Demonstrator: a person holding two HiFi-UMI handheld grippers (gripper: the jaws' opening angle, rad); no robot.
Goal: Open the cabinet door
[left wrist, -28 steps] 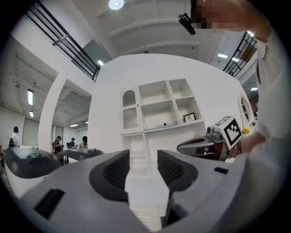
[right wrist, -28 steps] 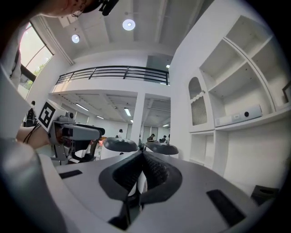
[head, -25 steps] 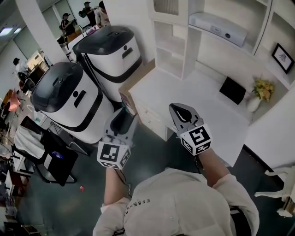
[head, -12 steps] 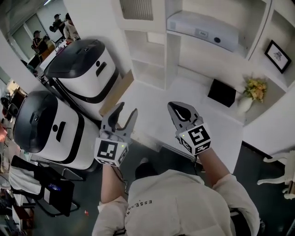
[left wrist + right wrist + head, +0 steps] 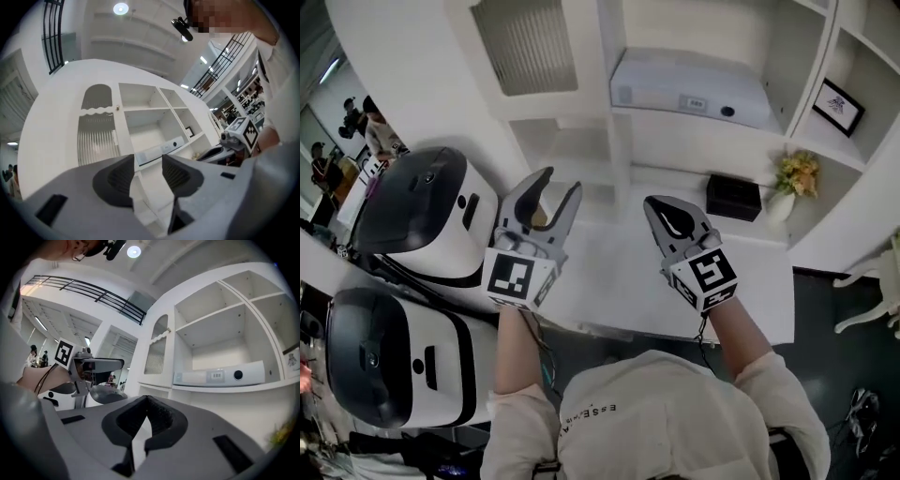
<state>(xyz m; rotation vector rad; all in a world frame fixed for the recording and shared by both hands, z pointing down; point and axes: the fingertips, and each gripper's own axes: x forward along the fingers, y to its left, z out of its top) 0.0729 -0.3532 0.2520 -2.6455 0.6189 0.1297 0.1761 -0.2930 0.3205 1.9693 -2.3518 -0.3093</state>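
Note:
The cabinet door (image 5: 525, 42), a white frame with ribbed glass, is closed at the upper left of the white shelf unit. In the left gripper view the door (image 5: 96, 138) has a small handle (image 5: 114, 137) on its right edge. My left gripper (image 5: 555, 187) is held up below the door, open, with nothing between its fingers and some way short of the door. My right gripper (image 5: 661, 211) hovers over the white counter (image 5: 609, 272) to the right, shut on nothing. In the right gripper view the door (image 5: 157, 352) stands left of the open shelves.
A white box-shaped device (image 5: 689, 84) lies on the shelf right of the door. A black box (image 5: 733, 197), a flower vase (image 5: 795, 178) and a framed picture (image 5: 839, 105) sit further right. Two large white and black machines (image 5: 422, 211) (image 5: 389, 356) stand at the left.
The view has closed in on the shelf unit and tilted up, bringing the ribbed door into sight. Both grippers rose toward the shelves; left stays open, right stays shut.

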